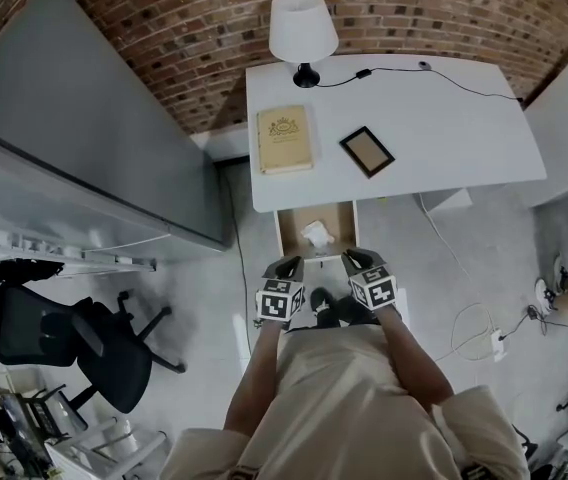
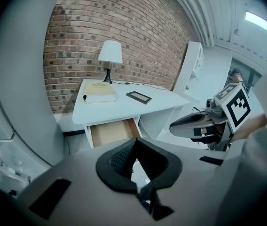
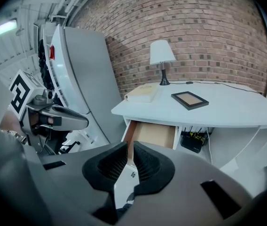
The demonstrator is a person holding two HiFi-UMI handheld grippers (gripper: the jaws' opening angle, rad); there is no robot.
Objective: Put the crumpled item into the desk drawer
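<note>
Desk drawer (image 1: 292, 234) stands open, holding a crumpled white wad (image 1: 316, 234).

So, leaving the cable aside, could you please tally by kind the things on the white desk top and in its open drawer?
White-shaded table lamp: 1
Tan hardcover book: 1
Black-rimmed picture frame: 1
White crumpled item, inside the open wooden drawer: 1
Total: 4
</note>
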